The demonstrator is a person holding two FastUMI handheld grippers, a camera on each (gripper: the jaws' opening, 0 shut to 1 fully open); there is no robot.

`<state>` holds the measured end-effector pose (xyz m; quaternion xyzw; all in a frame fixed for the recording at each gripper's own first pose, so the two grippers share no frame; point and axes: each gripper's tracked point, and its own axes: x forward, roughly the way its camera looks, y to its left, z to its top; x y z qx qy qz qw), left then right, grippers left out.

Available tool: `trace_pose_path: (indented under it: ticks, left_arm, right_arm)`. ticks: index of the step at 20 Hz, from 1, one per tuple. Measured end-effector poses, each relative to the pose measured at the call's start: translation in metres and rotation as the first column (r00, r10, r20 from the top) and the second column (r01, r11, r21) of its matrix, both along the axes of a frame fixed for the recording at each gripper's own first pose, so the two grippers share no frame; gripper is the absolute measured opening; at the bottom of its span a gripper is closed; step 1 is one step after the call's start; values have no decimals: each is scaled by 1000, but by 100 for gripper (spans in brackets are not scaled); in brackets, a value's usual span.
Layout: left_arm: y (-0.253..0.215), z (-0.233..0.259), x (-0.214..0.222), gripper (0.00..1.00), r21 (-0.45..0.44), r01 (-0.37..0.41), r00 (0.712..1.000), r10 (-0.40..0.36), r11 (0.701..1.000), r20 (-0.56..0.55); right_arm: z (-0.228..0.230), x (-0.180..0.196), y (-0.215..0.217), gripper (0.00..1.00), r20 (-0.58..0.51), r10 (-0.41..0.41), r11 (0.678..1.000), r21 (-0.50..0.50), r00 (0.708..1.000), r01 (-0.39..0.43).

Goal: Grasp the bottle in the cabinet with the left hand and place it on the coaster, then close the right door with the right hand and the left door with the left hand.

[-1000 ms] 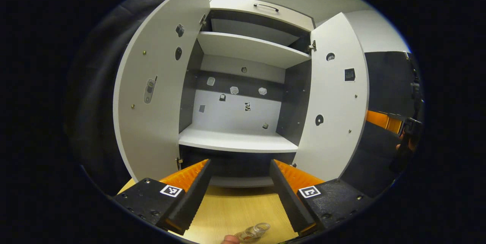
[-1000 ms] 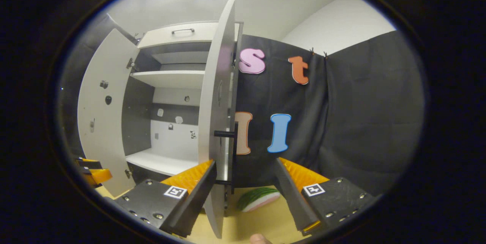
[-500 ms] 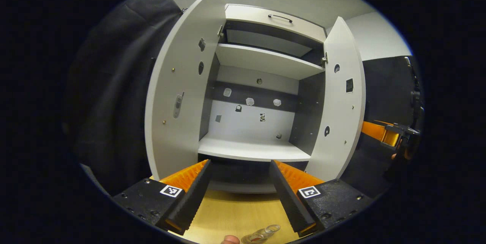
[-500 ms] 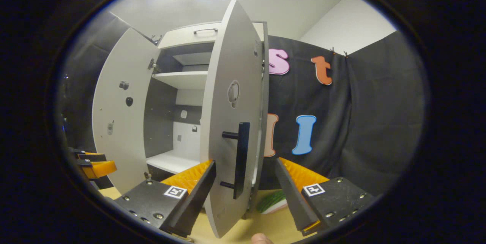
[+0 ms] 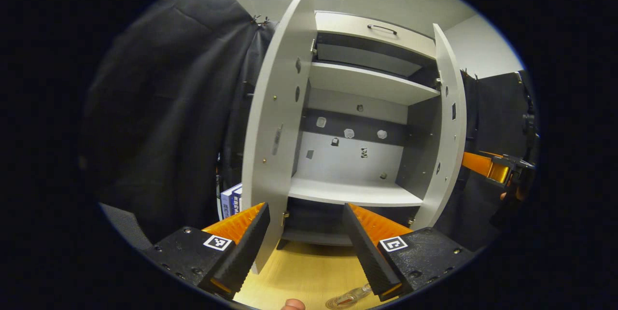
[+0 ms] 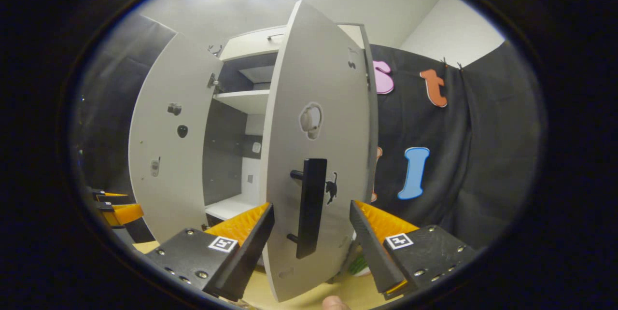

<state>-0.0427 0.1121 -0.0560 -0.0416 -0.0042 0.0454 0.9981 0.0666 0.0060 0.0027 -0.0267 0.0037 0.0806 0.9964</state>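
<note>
The left gripper [image 5: 305,242] hangs with its 2 fingers spread wide and nothing between them, above the wooden tabletop [image 5: 299,276]. Just below its right finger, at the bottom edge of the left gripper view, the clear bottle [image 5: 350,296] lies near the fingertip; whether a coaster sits under it cannot be told. Beyond the fingers stands the cabinet [image 5: 359,155], its lower shelf [image 5: 355,193] bare, with the left door [image 5: 270,141] swung outward close to the left finger and the right door [image 5: 446,131] also ajar. The right gripper [image 6: 311,242] also has its 2 fingers held apart, and the black vertical handle [image 6: 309,206] of the right door [image 6: 318,155] stands between them without either finger pressing on it. The door's outer face, carrying small stickers, fills the middle of the right gripper view. A green object [image 6: 358,265] peeks out behind the door's lower edge. Far to the left there, the other gripper's orange fingers [image 6: 120,211] show.
</note>
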Motion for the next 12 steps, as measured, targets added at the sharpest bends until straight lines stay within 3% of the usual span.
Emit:
trace_pose_path:
  ticks: [5, 6, 7, 12]
  left_arm:
    - [35, 2, -9, 96, -6, -79, 997, 79, 997, 7]
    - [41, 3, -10, 91, -6, -91, 996, 91, 996, 8]
    - [47, 1, -12, 96, -7, -103, 995, 103, 995, 8]
    - [79, -3, -14, 95, -15, -161, 987, 161, 987, 3]
  right_arm:
    - [4, 5, 34, 96, 12, 63, 998, 7, 998, -63]
    - [4, 5, 39, 96, 12, 72, 997, 5, 997, -72]
    - [3, 5, 43, 96, 9, 79, 997, 5, 997, -79]
    - [-1, 4, 59, 96, -1, 95, 995, -2, 995, -95]
